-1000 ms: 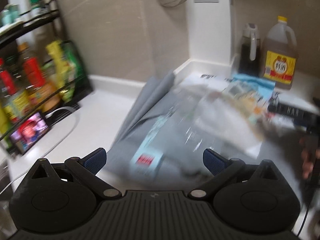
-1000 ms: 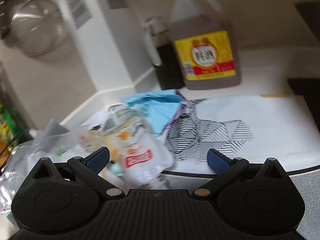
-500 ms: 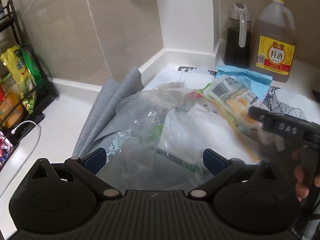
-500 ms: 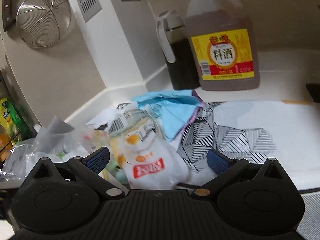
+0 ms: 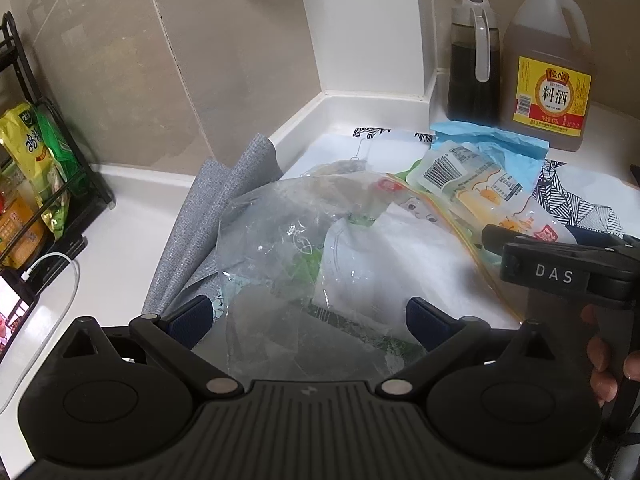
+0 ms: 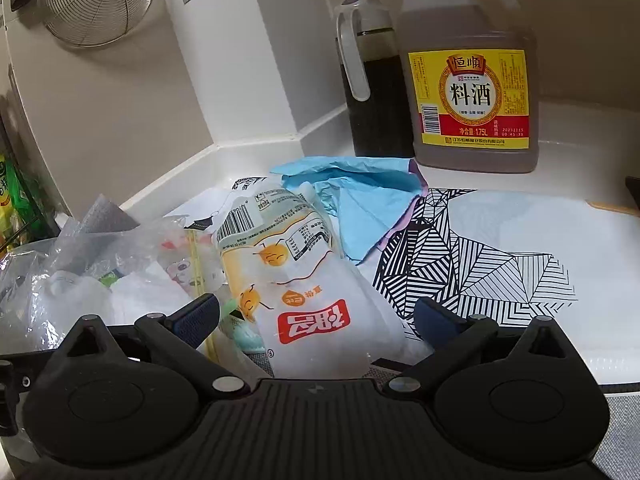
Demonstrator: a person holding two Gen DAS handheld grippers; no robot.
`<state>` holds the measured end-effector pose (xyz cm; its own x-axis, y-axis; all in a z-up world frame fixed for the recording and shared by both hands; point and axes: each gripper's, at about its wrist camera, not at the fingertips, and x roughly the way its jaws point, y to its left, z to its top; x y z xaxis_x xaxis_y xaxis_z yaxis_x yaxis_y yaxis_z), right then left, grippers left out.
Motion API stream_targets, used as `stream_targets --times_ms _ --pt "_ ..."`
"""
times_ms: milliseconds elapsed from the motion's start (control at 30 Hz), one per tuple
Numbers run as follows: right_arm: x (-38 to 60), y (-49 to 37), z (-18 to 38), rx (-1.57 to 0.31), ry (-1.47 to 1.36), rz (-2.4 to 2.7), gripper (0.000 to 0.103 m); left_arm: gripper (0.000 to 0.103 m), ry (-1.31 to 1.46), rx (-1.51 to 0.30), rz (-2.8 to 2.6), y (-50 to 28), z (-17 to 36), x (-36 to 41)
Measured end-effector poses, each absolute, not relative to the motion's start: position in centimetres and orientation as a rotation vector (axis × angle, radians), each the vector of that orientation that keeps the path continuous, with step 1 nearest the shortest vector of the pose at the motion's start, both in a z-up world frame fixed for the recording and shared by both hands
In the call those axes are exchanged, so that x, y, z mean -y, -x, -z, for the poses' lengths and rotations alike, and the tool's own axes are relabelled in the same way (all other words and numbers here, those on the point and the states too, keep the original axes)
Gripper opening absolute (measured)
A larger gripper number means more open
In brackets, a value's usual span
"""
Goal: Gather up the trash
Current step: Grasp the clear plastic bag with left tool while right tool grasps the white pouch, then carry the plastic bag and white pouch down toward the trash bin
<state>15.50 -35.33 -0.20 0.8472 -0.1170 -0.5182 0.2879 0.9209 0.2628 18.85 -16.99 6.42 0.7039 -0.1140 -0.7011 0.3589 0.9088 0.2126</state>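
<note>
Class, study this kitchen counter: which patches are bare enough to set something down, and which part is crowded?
Free: the white counter between the condiment rack and the grey cloth, crossed only by a white cable; also the patterned mat in front of the cooking wine jug. Crowded: the middle, with the clear plastic bag, white snack packet and blue paper.

My left camera is looking forward and down along my left tongs (image 5: 307, 316), sitting close over the clear bags (image 5: 288, 248), with the rack (image 5: 44, 184) off to its left. My right camera is looking forward from low beside the pouch (image 6: 296, 280). Both are taking in the pouch, the blue paper (image 6: 360, 196) and the jug (image 5: 550, 76) ahead.
</note>
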Motion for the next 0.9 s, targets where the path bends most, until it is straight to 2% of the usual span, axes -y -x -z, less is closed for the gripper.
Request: stream_targets --times_ms 400,467,500,533,567,633,733,900 --pt "35.3 -15.5 0.2 -0.520 -0.336 0.220 0.103 0.103 -0.364 -0.748 0.261 -19.1 -6.1 17.3" --pt "35.4 -15.3 0.1 -0.509 -0.340 0.211 0.102 0.100 -0.355 -0.743 0.247 -19.1 -6.4 17.3" --pt "35.4 -15.1 0.0 -0.496 -0.345 0.201 0.086 0.087 -0.353 -0.734 0.237 -18.9 -6.7 17.3" --pt "35.5 -15.0 -0.2 -0.490 -0.348 0.195 0.073 0.069 -0.355 -0.720 0.224 -18.8 -7.1 17.2" --pt "35.4 -14.8 -0.3 -0.485 -0.344 0.195 0.071 0.063 -0.348 -0.708 0.221 -18.6 -7.7 17.0" --pt "35.2 -14.5 -0.6 -0.462 -0.316 0.209 0.064 0.032 -0.289 -0.695 0.239 -18.3 -9.1 16.2" --pt "34.9 -13.7 -1.5 -0.403 -0.293 0.220 0.061 0.021 -0.220 -0.663 0.257 -17.6 -11.1 14.8" --pt "35.9 -11.9 -3.2 -0.293 -0.333 0.242 0.060 0.015 -0.179 -0.587 0.266 -15.6 -14.0 12.8"
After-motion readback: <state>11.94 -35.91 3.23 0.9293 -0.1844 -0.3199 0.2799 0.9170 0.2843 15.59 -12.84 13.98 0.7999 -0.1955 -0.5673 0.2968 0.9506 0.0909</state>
